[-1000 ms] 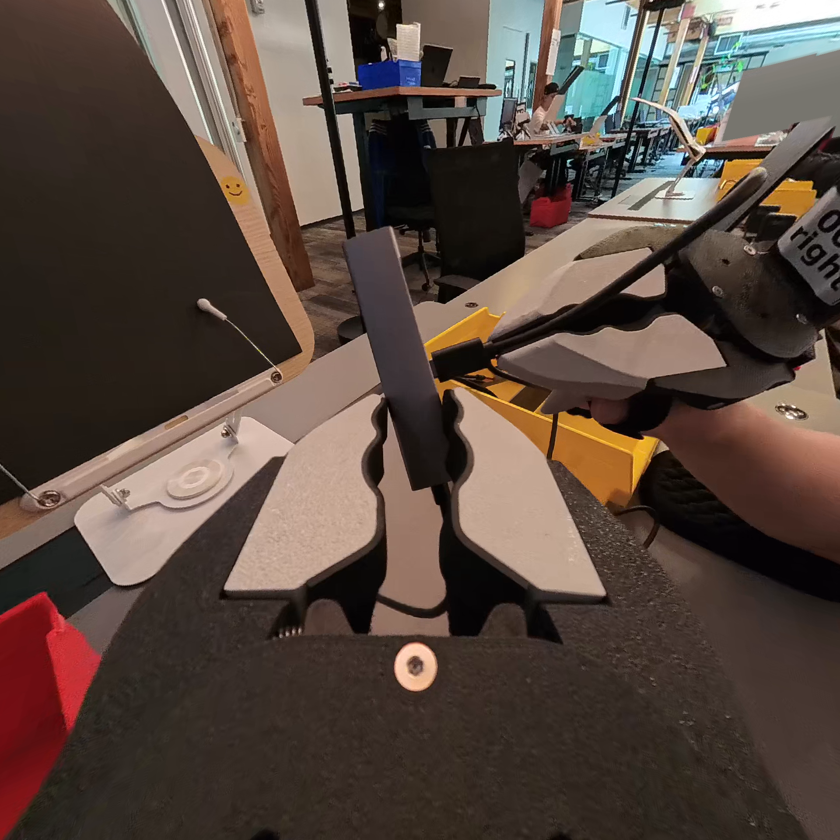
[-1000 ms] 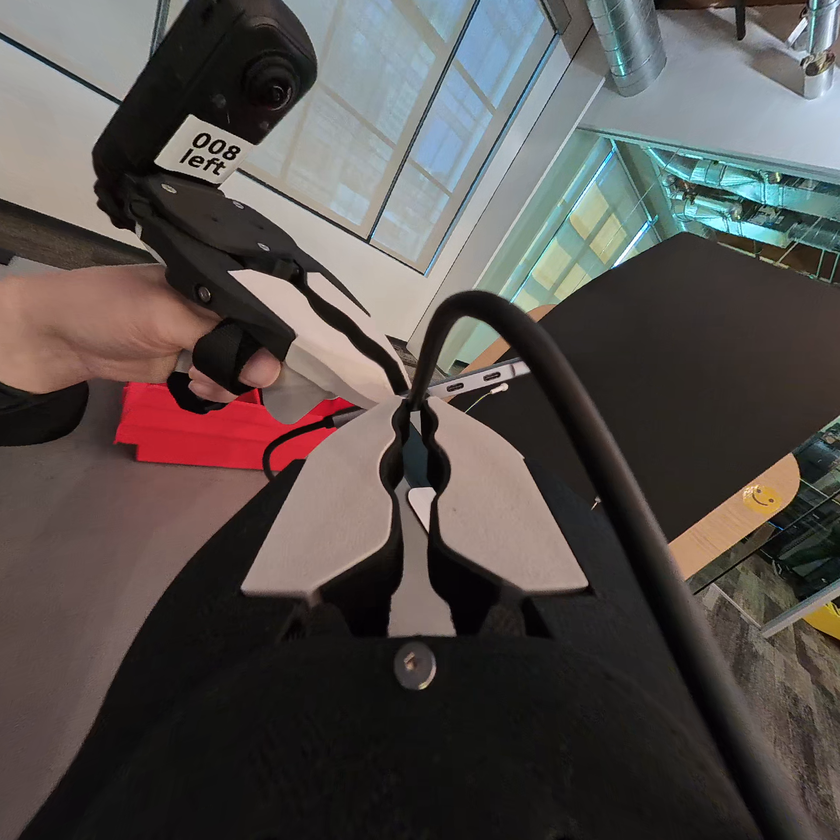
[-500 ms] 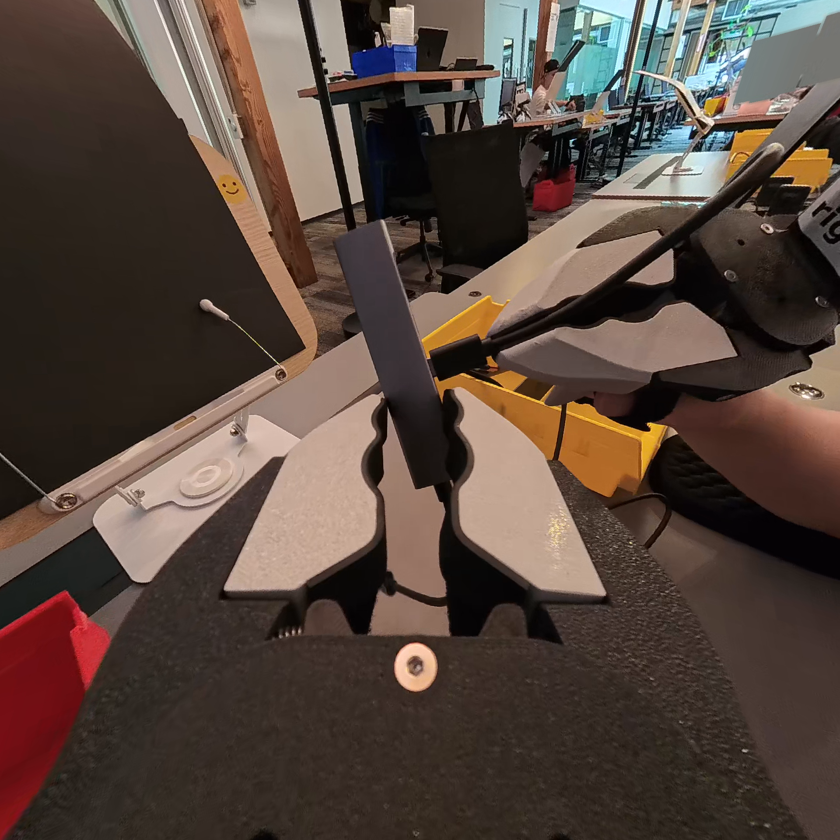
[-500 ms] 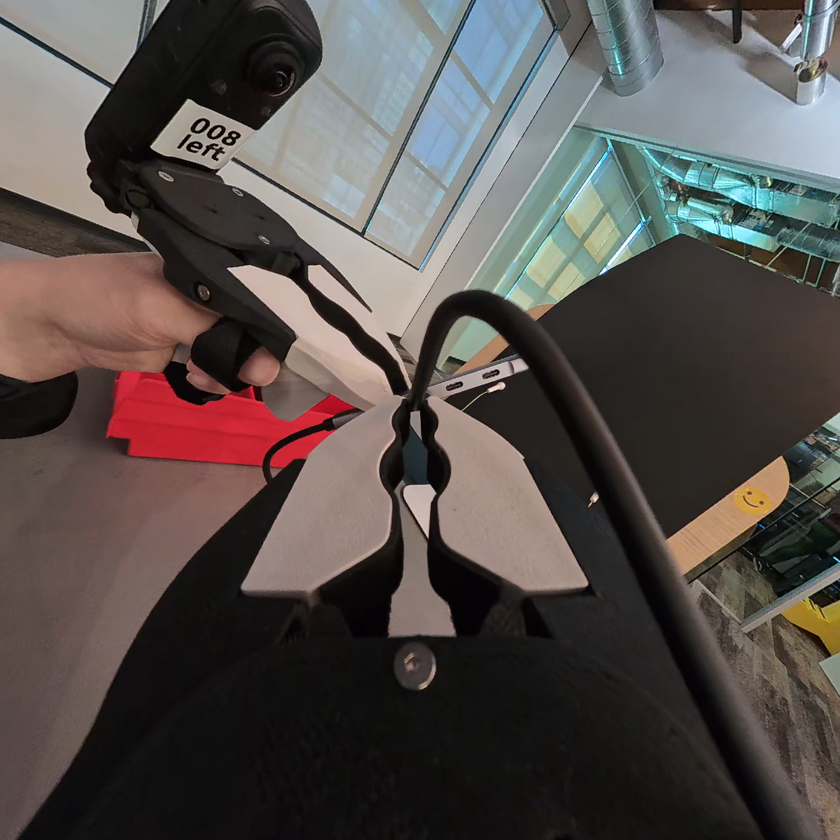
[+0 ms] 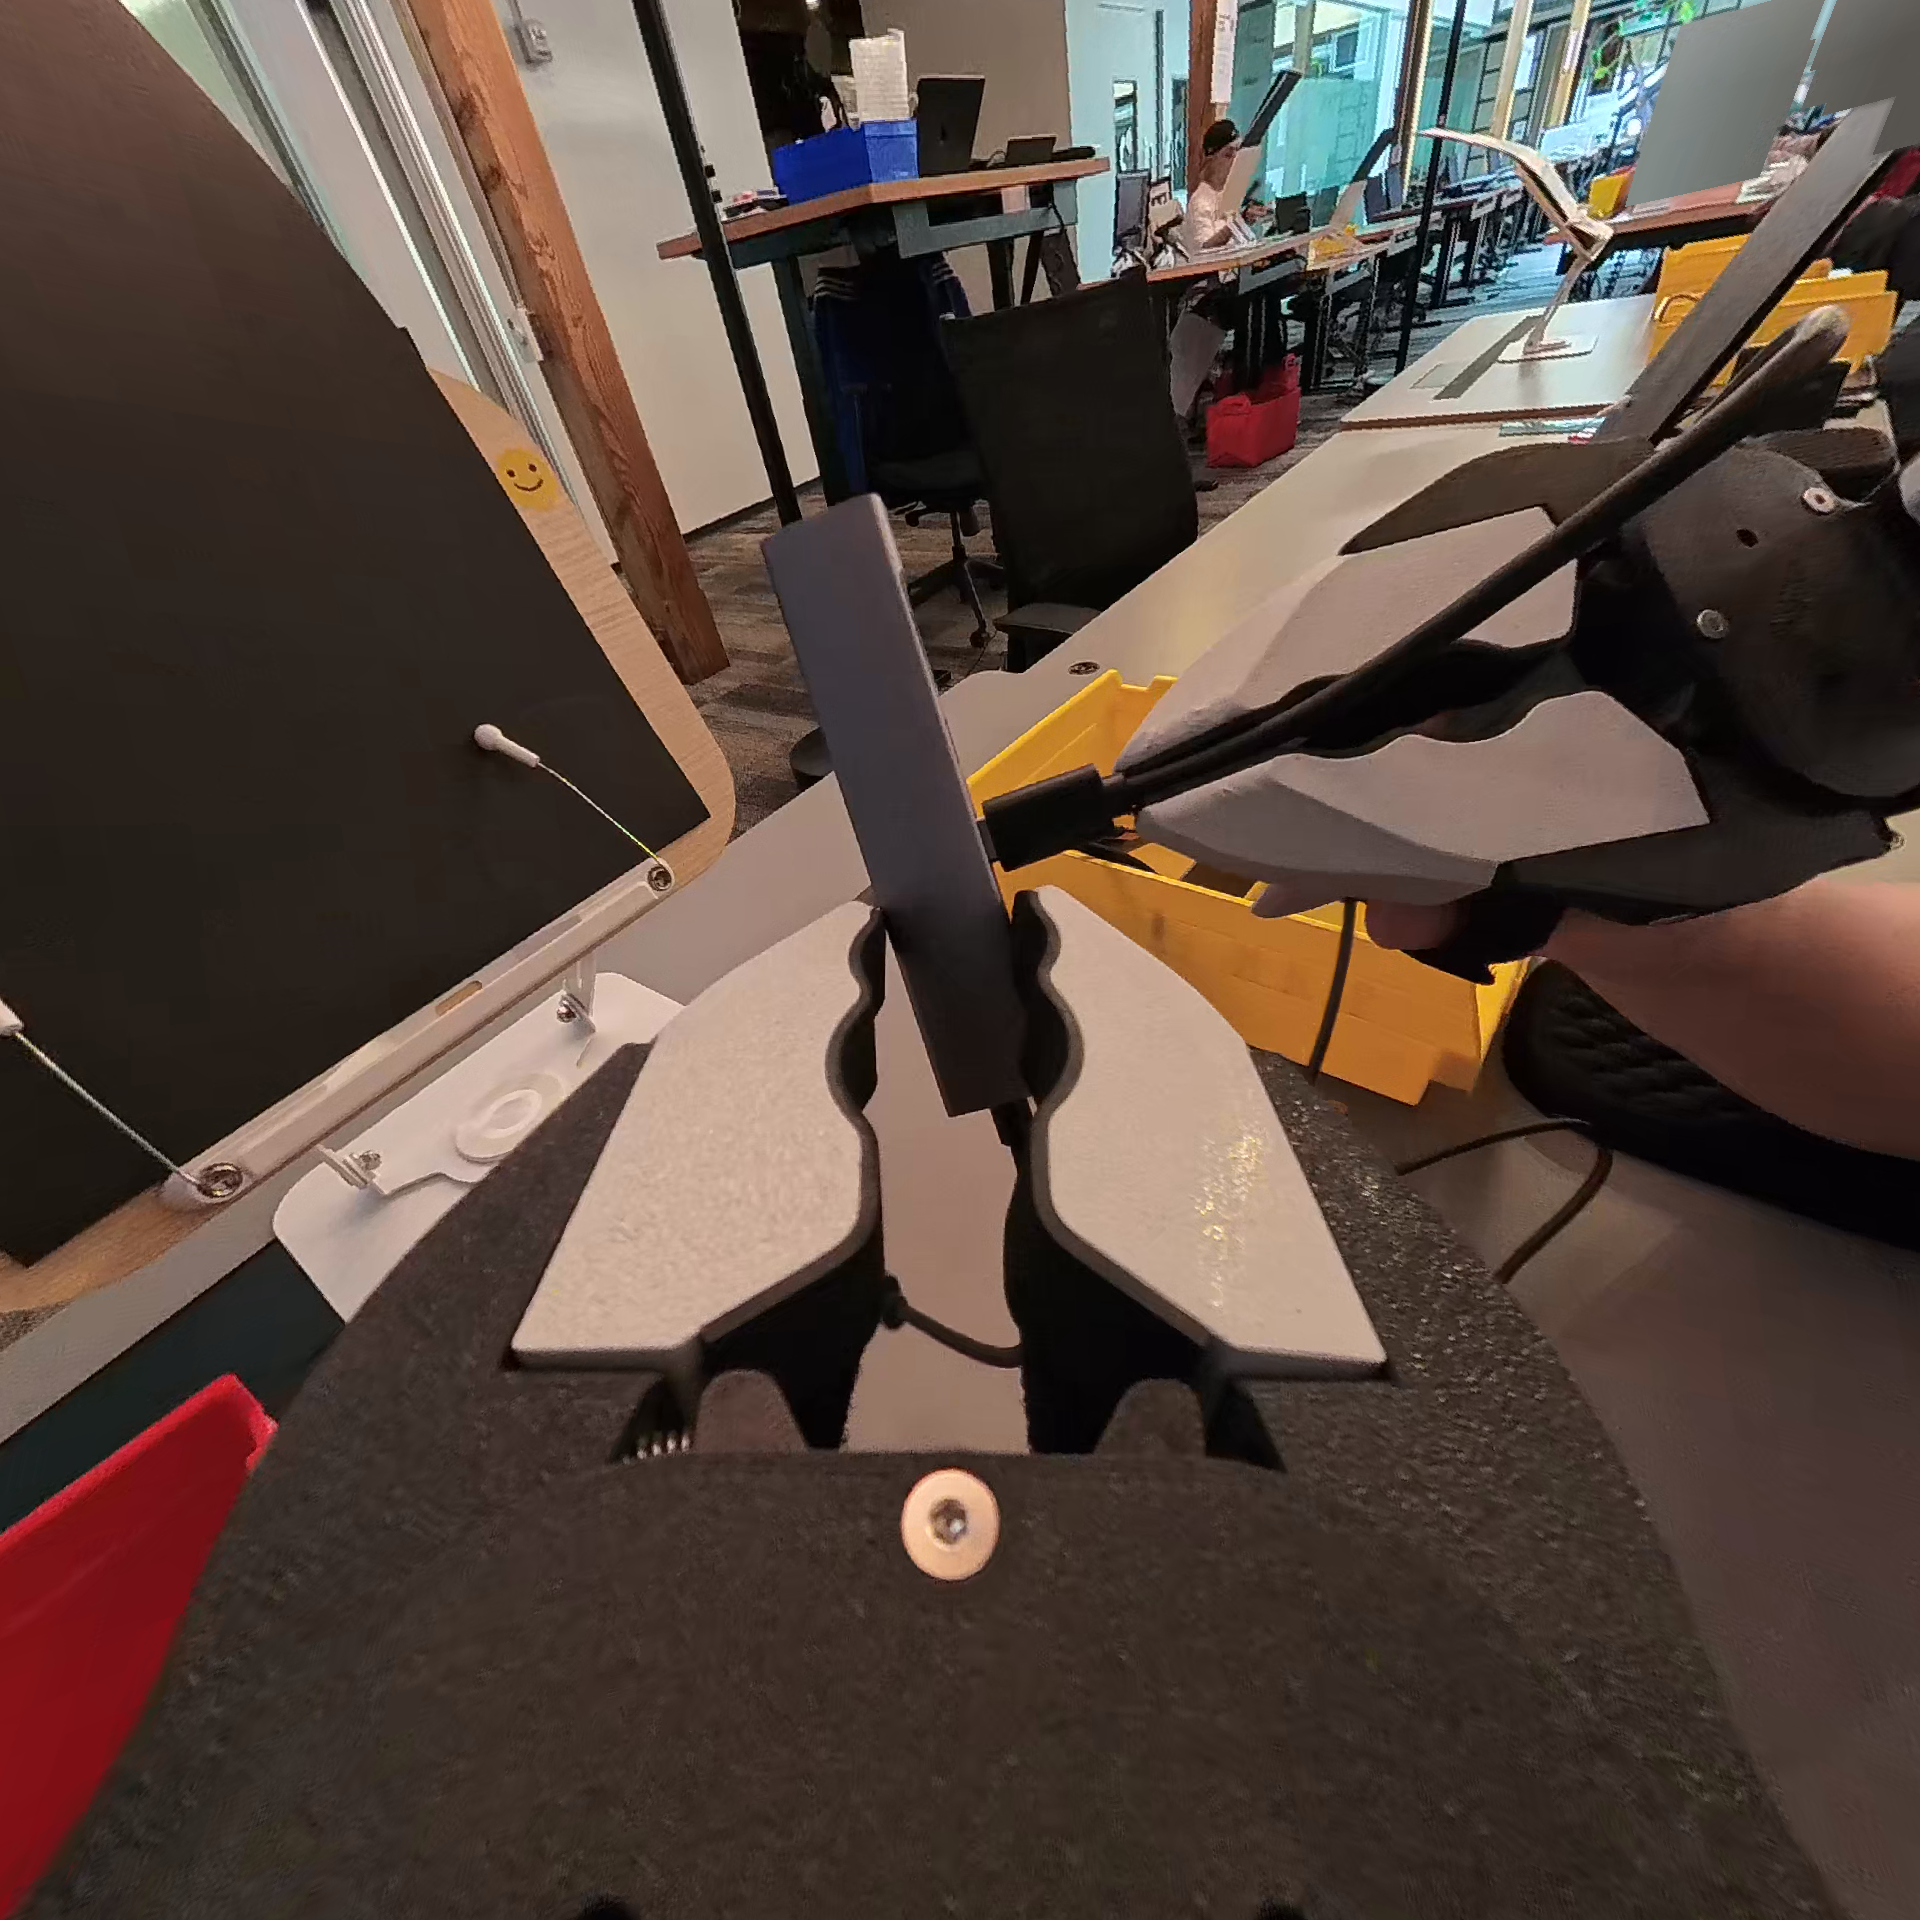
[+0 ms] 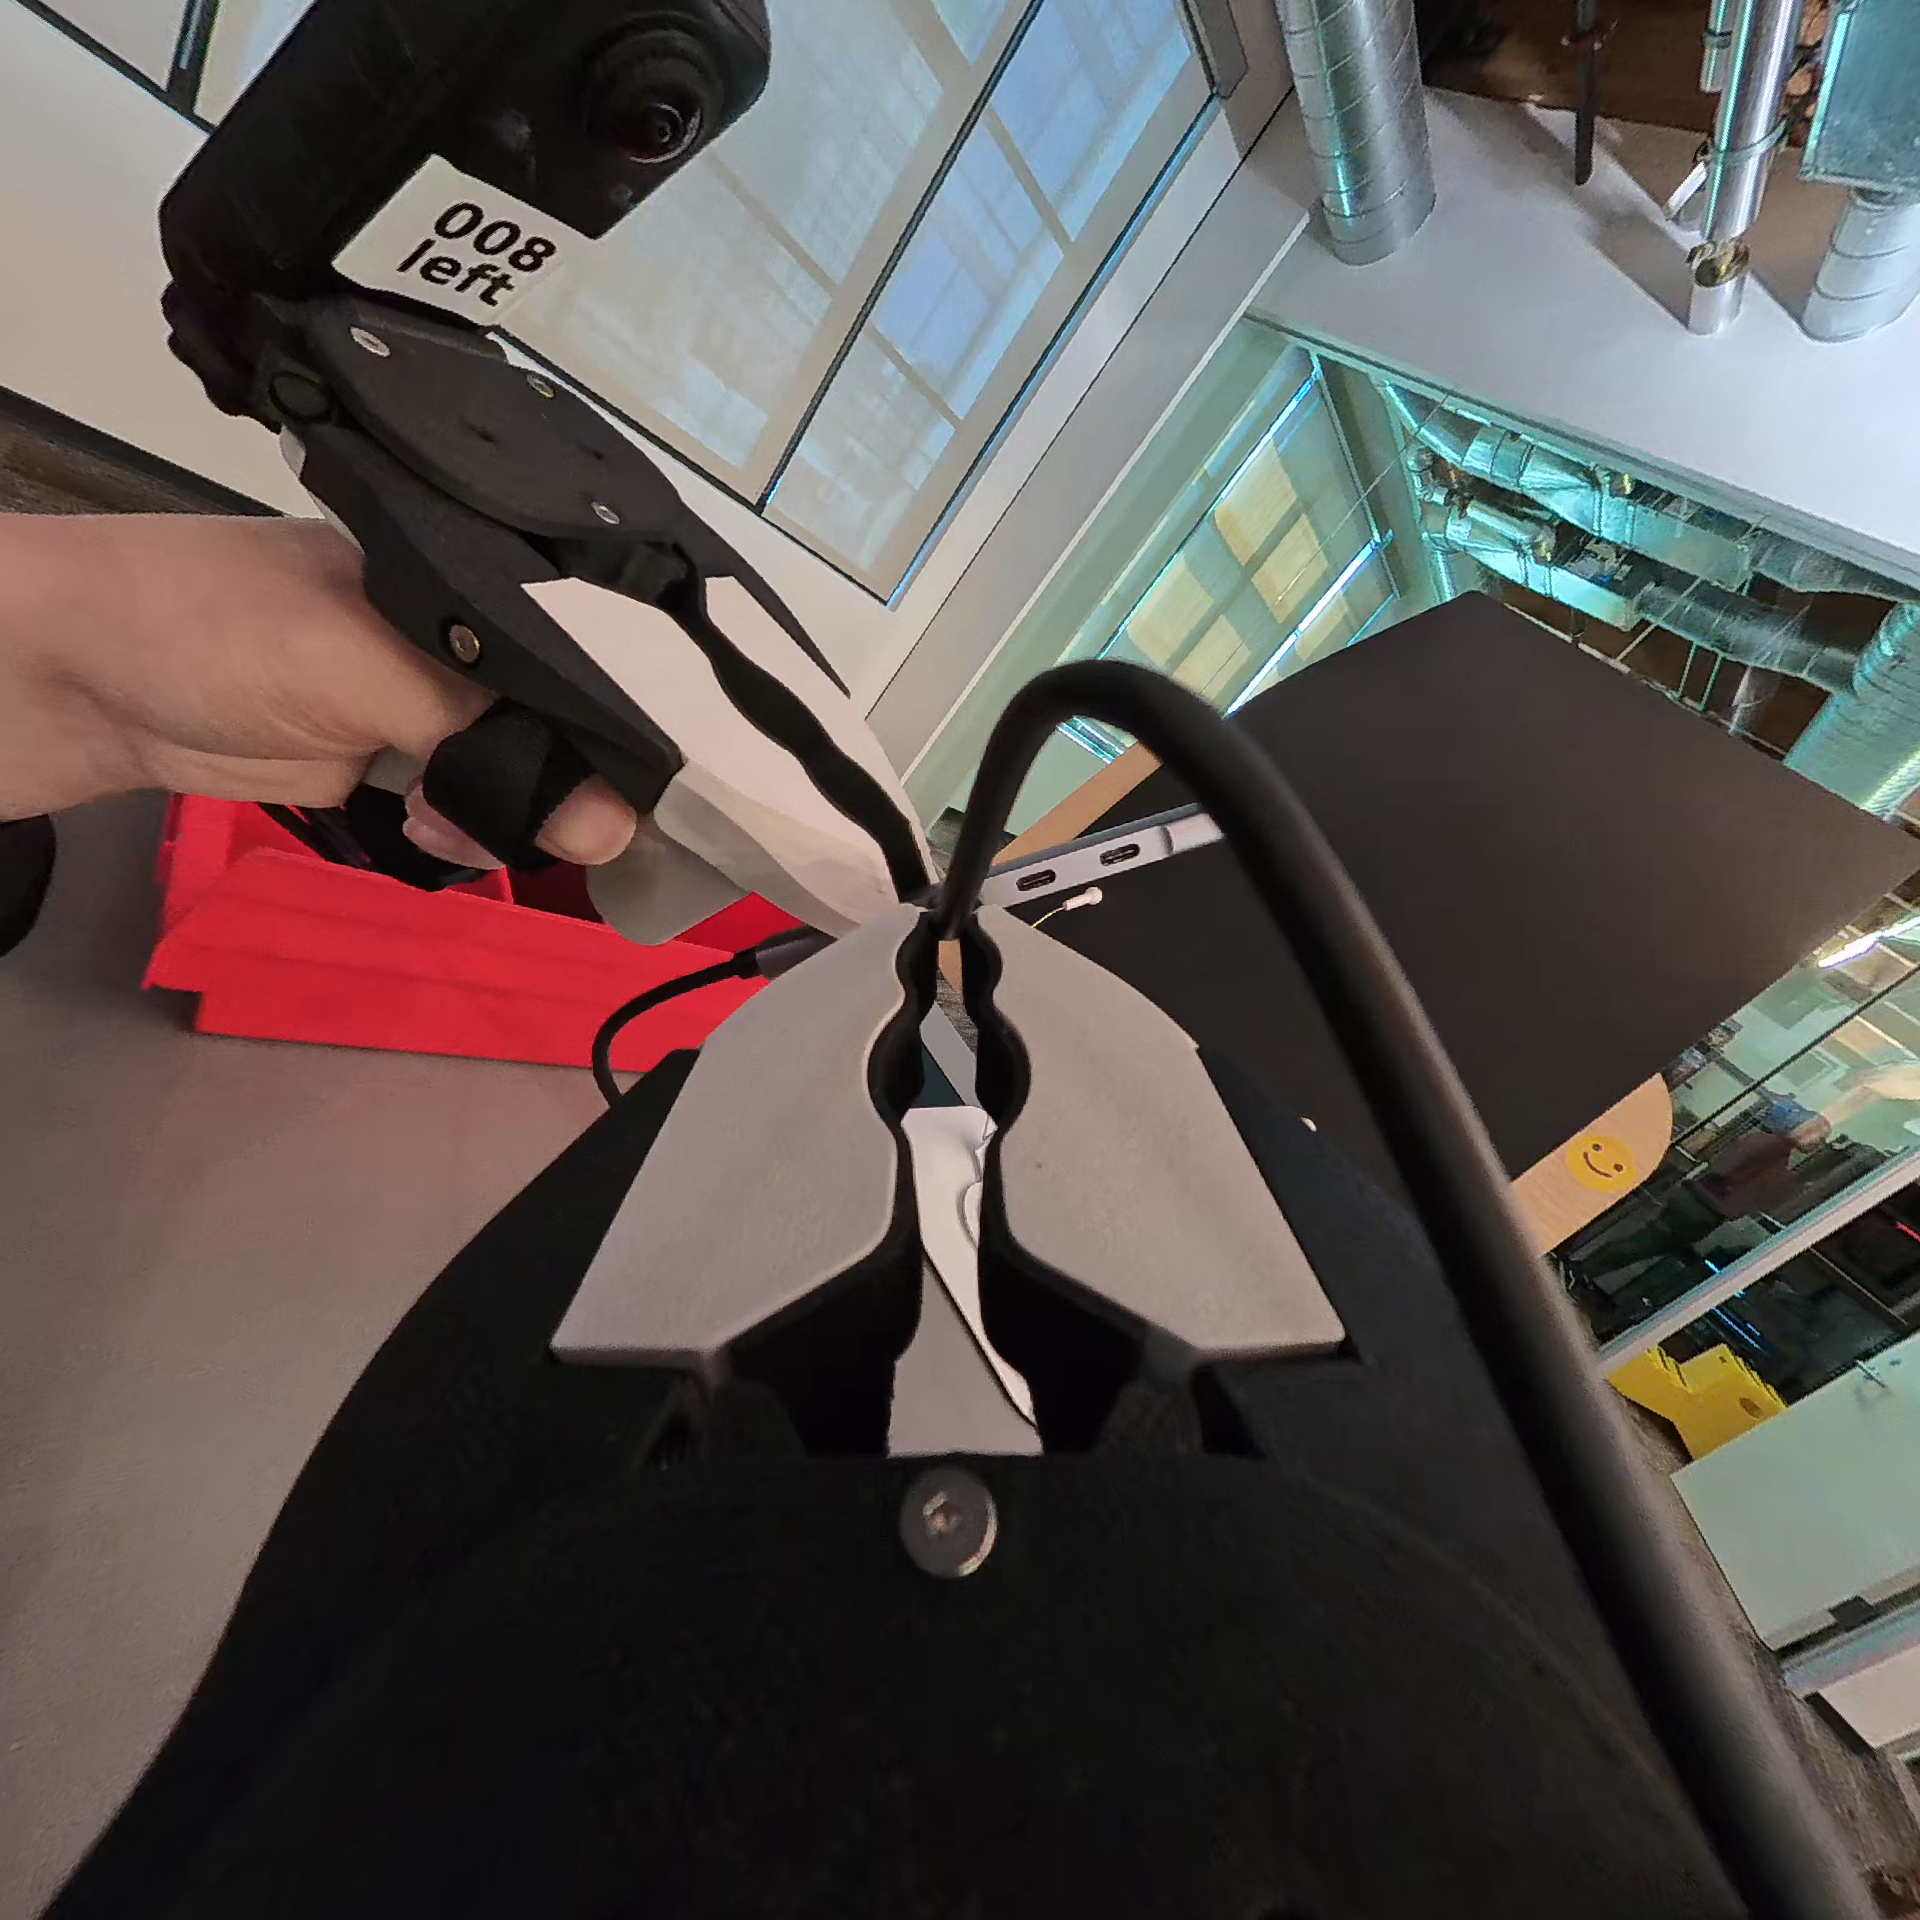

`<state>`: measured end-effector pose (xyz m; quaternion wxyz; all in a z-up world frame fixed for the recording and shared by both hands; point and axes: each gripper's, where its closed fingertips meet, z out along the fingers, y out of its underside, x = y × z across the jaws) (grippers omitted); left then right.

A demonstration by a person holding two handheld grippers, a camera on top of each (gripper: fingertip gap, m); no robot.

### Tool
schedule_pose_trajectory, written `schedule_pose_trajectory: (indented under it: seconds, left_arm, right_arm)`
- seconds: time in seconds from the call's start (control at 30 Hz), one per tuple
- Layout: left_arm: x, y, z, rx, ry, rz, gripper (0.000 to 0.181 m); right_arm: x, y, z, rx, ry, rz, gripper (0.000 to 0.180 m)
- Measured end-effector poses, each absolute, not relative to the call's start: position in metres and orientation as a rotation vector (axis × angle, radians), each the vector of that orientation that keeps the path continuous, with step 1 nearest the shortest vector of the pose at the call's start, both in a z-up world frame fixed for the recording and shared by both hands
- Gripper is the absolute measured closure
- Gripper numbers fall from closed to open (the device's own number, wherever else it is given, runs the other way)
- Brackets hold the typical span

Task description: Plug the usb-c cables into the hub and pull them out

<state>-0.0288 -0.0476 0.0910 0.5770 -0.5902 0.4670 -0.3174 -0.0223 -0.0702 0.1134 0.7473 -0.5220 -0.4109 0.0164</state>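
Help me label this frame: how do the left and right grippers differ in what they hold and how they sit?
The left gripper clamps the flat dark hub, which stands tilted; the right gripper pinches a thin black cable behind its plug. The left gripper points up along the hub; the right gripper comes at the hub's edge from the side. Both are shut on something, hand-held, with grey fingers.

My right gripper (image 6: pixel 943 925) clamped on black usb-c cable (image 6: pixel 1299 831) at fingertips; cable arcs up, then runs down right of frame. Just ahead: grey hub (image 6: pixel 1101 858), edge-on, two ports showing beside cable. Left gripper (image 6: pixel 883 883) pinching hub's near end, hand (image 6: pixel 208 665) on grip. Red bin (image 6: pixel 416 997) behind it on grey table (image 6: pixel 260 1247). Black board (image 6: pixel 1558 883) beyond hub.
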Motion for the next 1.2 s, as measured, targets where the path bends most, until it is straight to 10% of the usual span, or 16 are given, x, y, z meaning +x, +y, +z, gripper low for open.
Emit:
schedule_pose_trajectory:
  seconds: [1.2]
  left_arm:
    - [-0.04, -0.058, 0.089, -1.349, 1.208, -0.76, 0.157]
  right_arm:
    - [-0.037, -0.081, 0.114, -1.163, -0.86, -0.015, 0.175]
